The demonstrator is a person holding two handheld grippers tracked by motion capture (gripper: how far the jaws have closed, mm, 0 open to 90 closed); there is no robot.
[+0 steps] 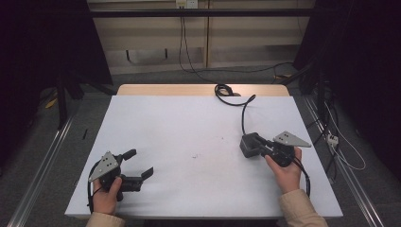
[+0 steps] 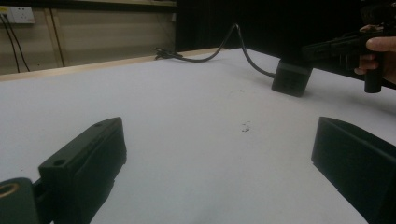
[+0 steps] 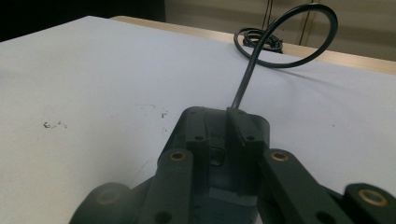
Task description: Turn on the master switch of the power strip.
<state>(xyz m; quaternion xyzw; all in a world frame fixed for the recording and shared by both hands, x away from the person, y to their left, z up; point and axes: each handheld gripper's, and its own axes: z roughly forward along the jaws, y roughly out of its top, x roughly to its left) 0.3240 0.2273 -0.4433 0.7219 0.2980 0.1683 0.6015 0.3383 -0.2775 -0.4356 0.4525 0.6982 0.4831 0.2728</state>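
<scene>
Grippers are resting over a white table (image 1: 189, 123), one toward each near corner. Near the right edge, the right gripper (image 1: 253, 144) is lying low on the surface with its jaws standing on either side of a dark power adapter (image 1: 248, 145); in the right gripper view the black box (image 3: 224, 130) is sitting between the jaws, though whether the pads are pressing on it cannot be told. A black cable (image 1: 243, 116) is running from the adapter toward the far edge, where it is coiling on the bare wooden strip. Close to the near left corner, the left gripper (image 1: 137, 163) is hovering with its jaws spread wide, holding nothing.
</scene>
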